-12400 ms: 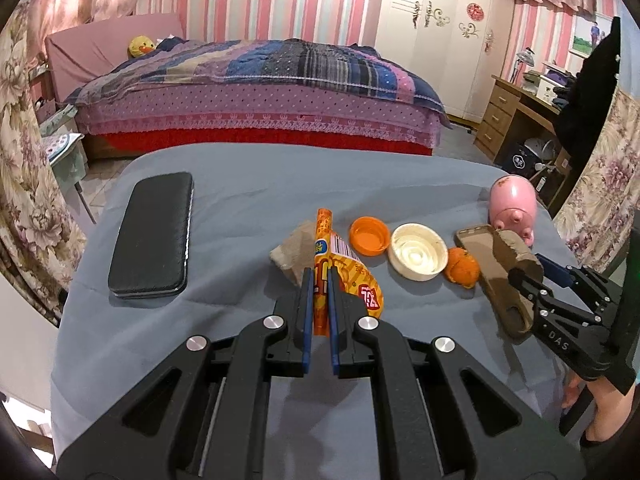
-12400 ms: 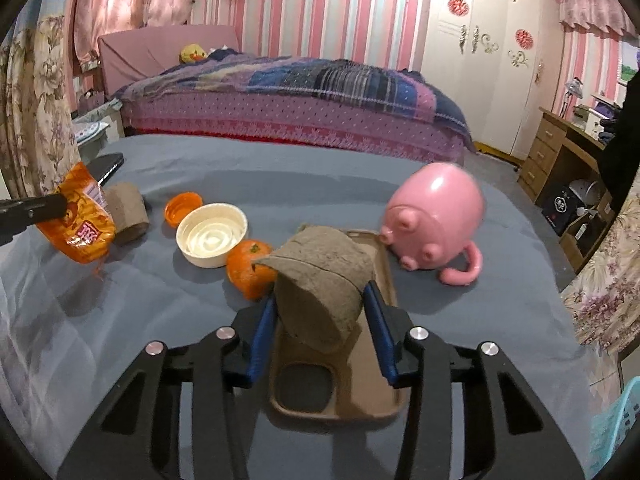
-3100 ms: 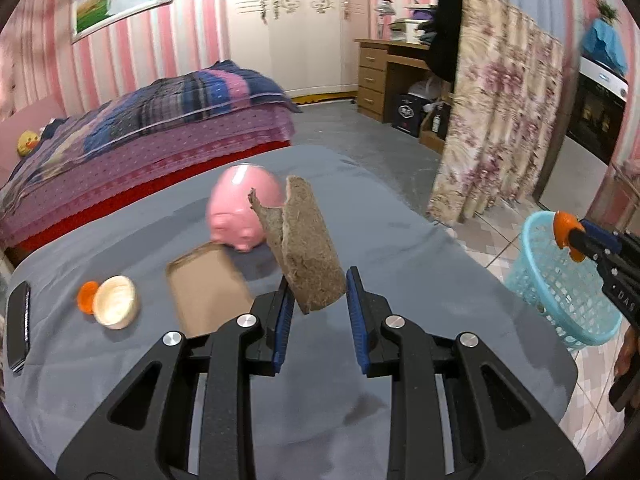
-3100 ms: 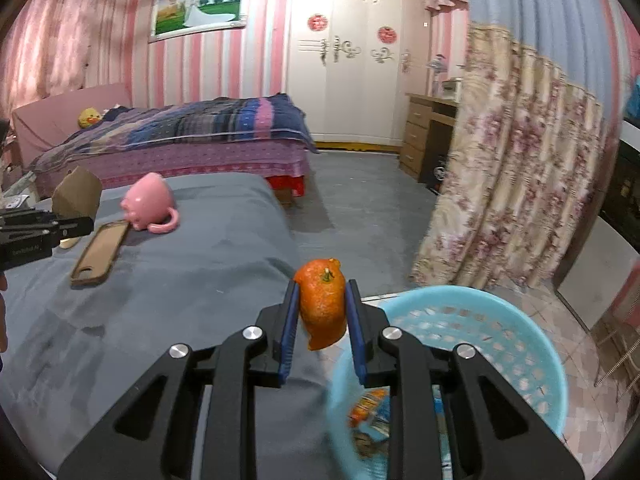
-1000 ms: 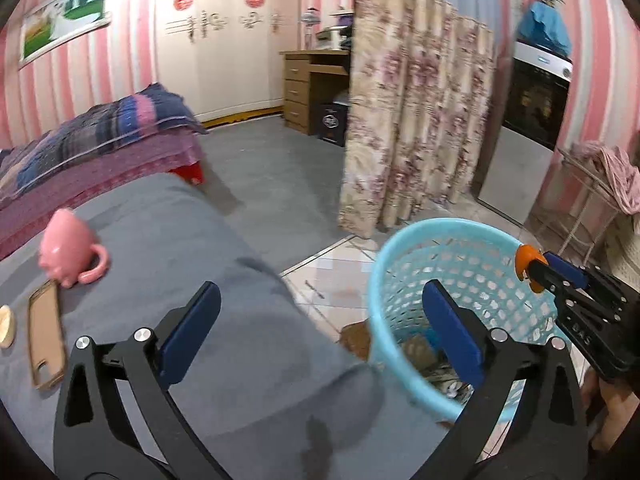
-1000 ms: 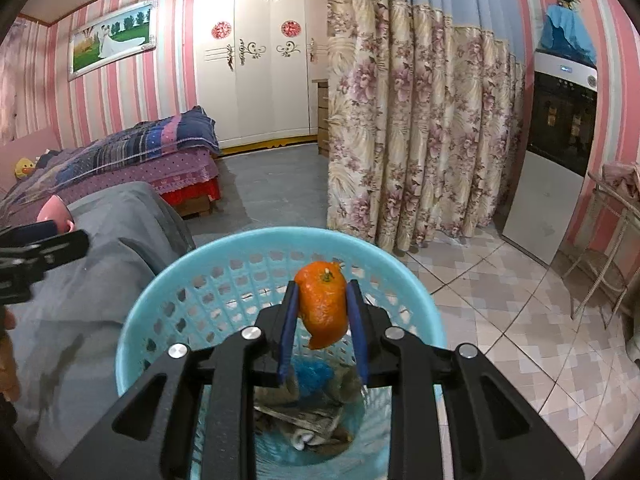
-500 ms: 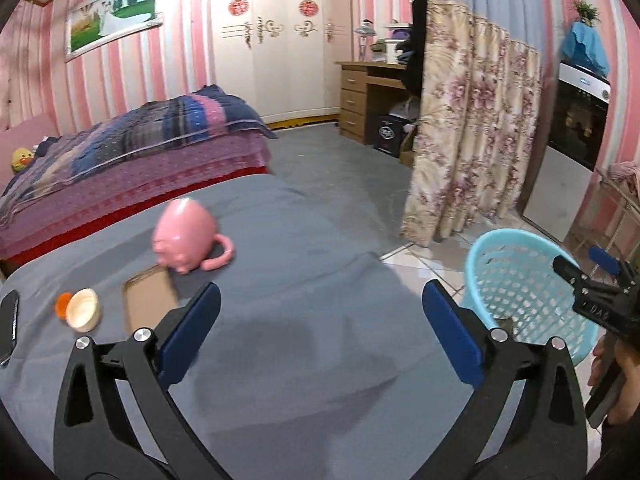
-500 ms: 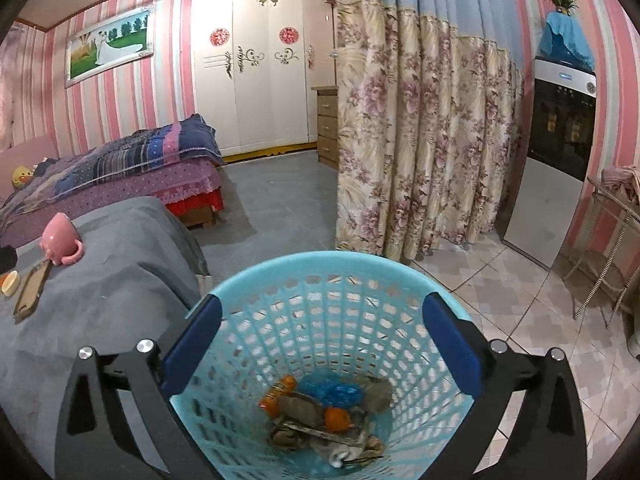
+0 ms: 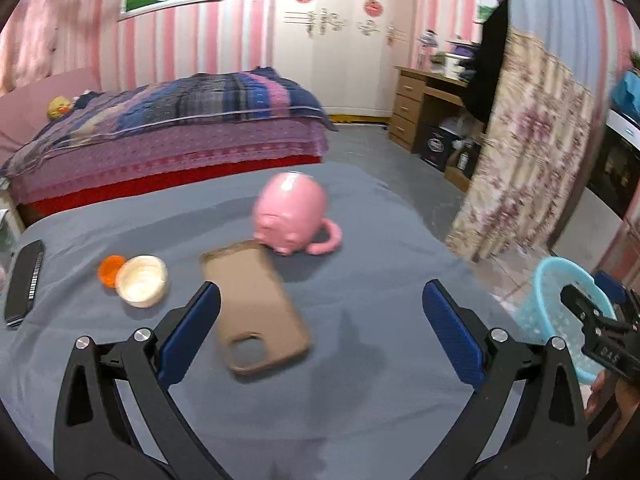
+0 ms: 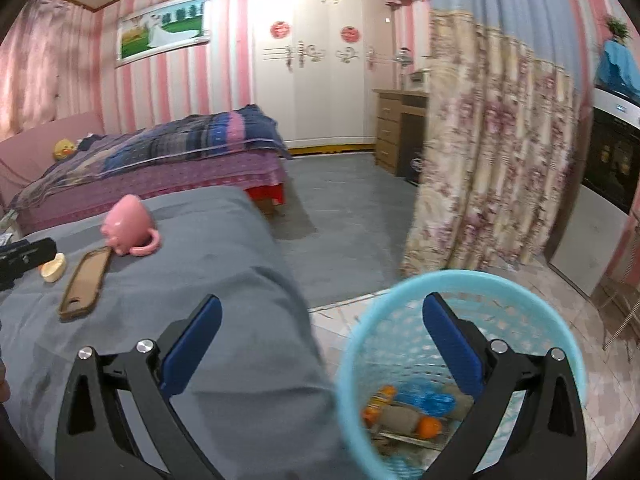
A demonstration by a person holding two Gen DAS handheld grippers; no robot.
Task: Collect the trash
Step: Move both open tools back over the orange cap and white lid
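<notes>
My left gripper hangs open and empty over the grey table. On the table lie an orange cap, a white lid and a brown phone case, which is just ahead of the left finger. My right gripper is also open and empty, straddling the table's corner and the near rim of the blue basket. In the basket lie an orange, a brown roll and other scraps. The left wrist view shows the basket at far right behind the right gripper.
A pink pig mug stands behind the phone case. A black phone lies at the table's left edge. Beyond are a bed, a desk and a floral curtain. The basket stands on tiled floor.
The right gripper opened and the orange dropped into the basket; it then drew back toward the table. The left gripper swung from the basket back over the table, closer to the case and lids.
</notes>
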